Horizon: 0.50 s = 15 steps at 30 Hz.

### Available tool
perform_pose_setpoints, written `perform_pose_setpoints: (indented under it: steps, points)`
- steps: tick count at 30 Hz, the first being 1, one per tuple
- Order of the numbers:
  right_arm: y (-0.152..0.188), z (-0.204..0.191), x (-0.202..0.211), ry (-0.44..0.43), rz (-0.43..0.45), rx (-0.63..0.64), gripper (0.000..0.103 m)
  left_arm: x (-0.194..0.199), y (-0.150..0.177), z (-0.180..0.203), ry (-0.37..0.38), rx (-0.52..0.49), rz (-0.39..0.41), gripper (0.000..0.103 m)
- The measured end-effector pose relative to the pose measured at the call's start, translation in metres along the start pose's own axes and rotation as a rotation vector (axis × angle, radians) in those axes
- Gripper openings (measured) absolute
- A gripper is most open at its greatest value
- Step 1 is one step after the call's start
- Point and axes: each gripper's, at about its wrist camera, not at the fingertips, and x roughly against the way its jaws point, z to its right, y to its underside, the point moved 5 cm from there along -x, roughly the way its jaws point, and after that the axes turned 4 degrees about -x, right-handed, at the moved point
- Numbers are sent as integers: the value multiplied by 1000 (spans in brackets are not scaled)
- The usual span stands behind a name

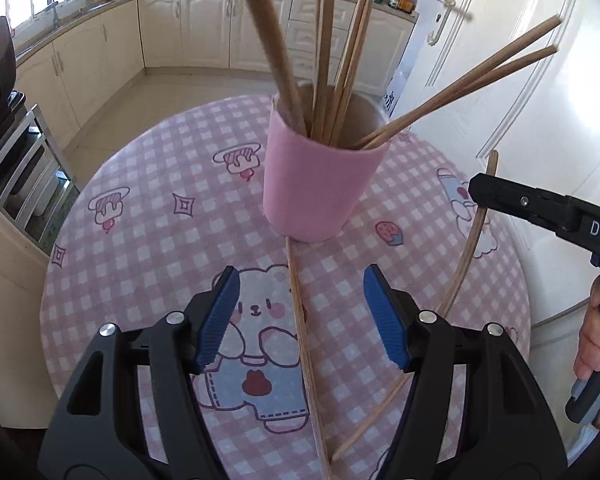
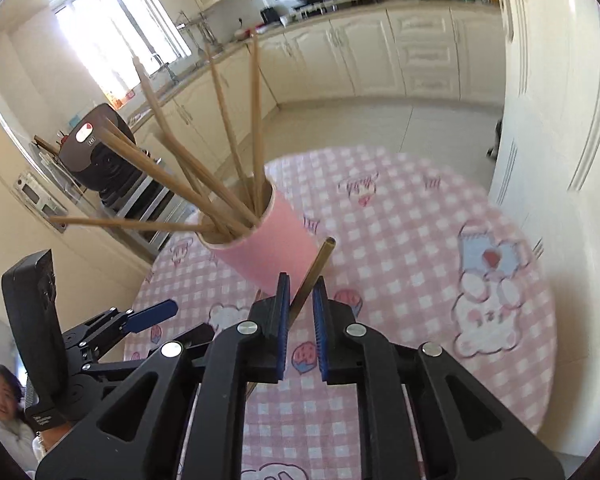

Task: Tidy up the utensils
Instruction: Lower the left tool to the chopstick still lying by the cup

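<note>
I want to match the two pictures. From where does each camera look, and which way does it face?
Left wrist: sits behind the open left gripper, looks down at a wooden chopstick lying on the table; a hand shows.
Right wrist: behind the right gripper, a chopstick between its blue pads.
Both show the pink paper cup and pink checked tablecloth.

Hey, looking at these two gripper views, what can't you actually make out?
- Right wrist view: whether the right gripper pinches the chopstick; lower end hidden by fingers.
- Left wrist view: near end of the table chopstick, cut by the bottom edge.
- Both views: pink cup bottom, hidden by its wall.
</note>
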Motion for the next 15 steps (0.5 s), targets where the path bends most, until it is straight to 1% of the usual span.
perform_pose_setpoints:
  steps: [2, 4, 6, 8, 10, 12, 13, 14, 15]
  points:
    - [7, 6, -18, -30, -46, -30, 11, -17, 4, -3, 0, 10, -44, 64]
    - [14, 12, -35, -42, -91, -53, 11, -31, 7, -6, 0, 20, -69, 63]
    - [20, 16, -48, -59, -122, -77, 11, -43, 8, -7, -1, 18, -93, 56]
    - [26, 15, -58, -65, -146, -82, 11, -53, 9, -7, -2, 19, -114, 42]
    - [30, 11, -65, -60, -165, -70, 9, -59, 9, -5, -6, 13, -121, 40]
    - [32, 9, -70, -65, -176, -68, 7, -62, 8, -1, -26, -14, -116, 36]
    - [32, 7, -71, -67, -176, -70, 7, -63, 7, 1, -31, -20, -114, 30]
    - [33, 6, -71, -72, -176, -75, 7, -64, 7, 2, -36, -28, -114, 18]
    - [34, 4, -71, -79, -175, -77, 6, -65, 8, 5, -42, -38, -113, 14]
